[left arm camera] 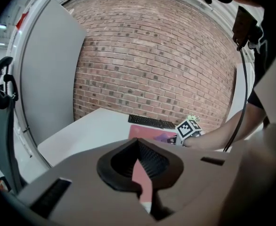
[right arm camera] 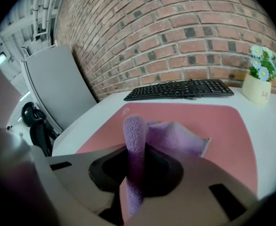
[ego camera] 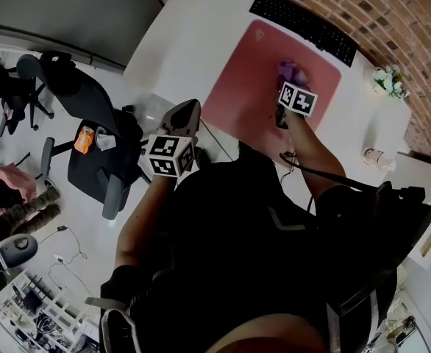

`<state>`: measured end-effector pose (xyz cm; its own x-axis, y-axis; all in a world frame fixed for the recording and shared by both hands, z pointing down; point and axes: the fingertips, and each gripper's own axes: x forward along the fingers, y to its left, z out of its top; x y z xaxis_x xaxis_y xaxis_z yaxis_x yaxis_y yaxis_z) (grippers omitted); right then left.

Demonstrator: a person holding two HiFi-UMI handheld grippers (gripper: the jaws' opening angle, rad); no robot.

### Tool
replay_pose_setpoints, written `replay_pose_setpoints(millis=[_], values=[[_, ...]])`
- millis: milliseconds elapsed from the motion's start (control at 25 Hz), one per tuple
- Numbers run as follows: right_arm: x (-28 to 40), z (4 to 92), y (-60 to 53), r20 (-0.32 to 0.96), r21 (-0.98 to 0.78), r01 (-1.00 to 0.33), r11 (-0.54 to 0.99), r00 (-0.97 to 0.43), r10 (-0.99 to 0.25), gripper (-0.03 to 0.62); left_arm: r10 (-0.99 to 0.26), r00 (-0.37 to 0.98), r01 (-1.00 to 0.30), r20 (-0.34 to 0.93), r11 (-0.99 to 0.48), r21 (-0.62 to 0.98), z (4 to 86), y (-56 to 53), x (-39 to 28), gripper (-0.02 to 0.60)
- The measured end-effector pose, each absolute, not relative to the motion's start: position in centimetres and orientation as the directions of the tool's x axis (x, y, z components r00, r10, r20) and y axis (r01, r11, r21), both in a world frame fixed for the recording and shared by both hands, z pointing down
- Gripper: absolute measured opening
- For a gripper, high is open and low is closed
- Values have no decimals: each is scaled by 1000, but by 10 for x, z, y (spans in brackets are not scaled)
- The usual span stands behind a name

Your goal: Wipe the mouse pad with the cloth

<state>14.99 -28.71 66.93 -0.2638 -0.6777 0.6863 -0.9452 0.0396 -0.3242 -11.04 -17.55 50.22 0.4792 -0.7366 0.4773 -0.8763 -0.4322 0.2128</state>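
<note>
A pink mouse pad point(ego camera: 248, 72) lies on the white desk point(ego camera: 186, 43), in front of a black keyboard point(ego camera: 304, 17). On the pad's right half sits a crumpled purple cloth point(ego camera: 292, 72). My right gripper point(ego camera: 290, 85) is over the pad and shut on that cloth. In the right gripper view a fold of the cloth point(right arm camera: 175, 138) stands up between the jaws of the right gripper point(right arm camera: 134, 147), and the rest trails onto the pad point(right arm camera: 223, 126). My left gripper point(ego camera: 188, 110) hovers at the desk's near left edge, off the pad. The left gripper point(left arm camera: 139, 145) is shut with nothing in it.
A small flower pot point(ego camera: 388, 81) and a clear cup point(ego camera: 376, 157) stand at the desk's right end. A black office chair point(ego camera: 90, 138) is on the floor to the left. A brick wall point(right arm camera: 175, 36) rises behind the keyboard point(right arm camera: 185, 88). A grey panel point(ego camera: 61, 9) stands at the far left.
</note>
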Motion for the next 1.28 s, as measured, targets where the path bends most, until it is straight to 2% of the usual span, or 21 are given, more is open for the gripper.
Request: replay_pose_setpoints(millis=[1000,1280], values=[[22,667,-335,678,-349,-892,287,-451,-580,60,-793,335,-942,508,-268,203,503,-151,-164,3],[4,668,-347,683,-349,-888,300,-460,-567,60,-798,313,-949,516,-243,200,504,-143,-175,3]])
